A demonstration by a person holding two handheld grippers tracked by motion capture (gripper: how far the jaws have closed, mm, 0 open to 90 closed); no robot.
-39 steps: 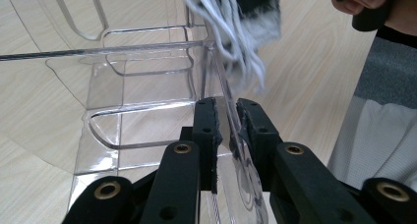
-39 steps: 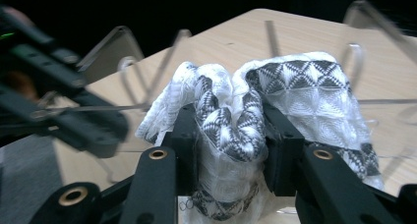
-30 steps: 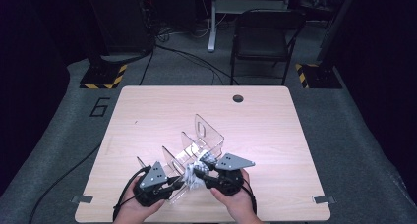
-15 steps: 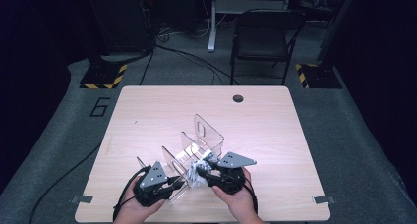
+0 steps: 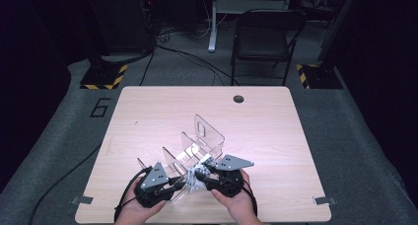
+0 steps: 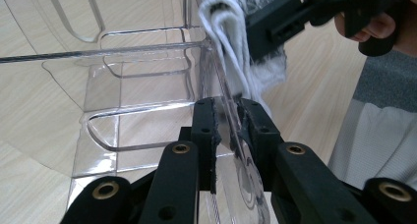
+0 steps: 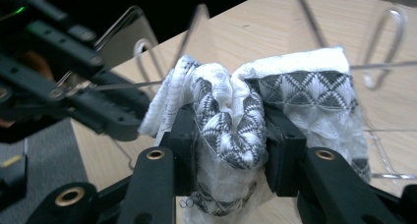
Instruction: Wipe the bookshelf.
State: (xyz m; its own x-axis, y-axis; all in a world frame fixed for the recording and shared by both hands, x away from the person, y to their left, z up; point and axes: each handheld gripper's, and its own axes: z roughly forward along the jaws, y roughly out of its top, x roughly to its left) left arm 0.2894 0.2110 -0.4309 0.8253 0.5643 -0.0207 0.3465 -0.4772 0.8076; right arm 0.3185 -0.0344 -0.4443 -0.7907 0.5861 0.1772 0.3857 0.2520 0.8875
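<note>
Right gripper point(image 7: 230, 150): its two black jaws pinch a bunched white cloth with a black-and-grey woven zigzag pattern point(image 7: 231, 121). The right figure rose by more than two, so its jaws have just been easing apart, yet the pads still press into the fabric on both sides.
Left gripper point(image 6: 227, 128): its black jaws are clamped on one thin wall of the clear acrylic divider rack point(image 6: 142, 81), one pad on each face of the pane.
Patterned cloth: in the left gripper view it hangs point(image 6: 231, 42) just beside the held pane, touching it, with the right gripper's jaw on it. In the high view it sits point(image 5: 194, 174) at the near end of the rack, between the two grippers.
Divider rack: stands upright point(image 5: 197, 146) on the table, its row of clear panes running diagonally away from the person.
Hands: the left hand point(image 5: 143, 205) and the right hand point(image 5: 231, 198) come in from the near edge, close together.
Table: light wooden top point(image 5: 148, 116), with a round dark hole point(image 5: 238, 98) near its far edge.
Beyond: a black folding chair point(image 5: 261, 37) on grey floor.
</note>
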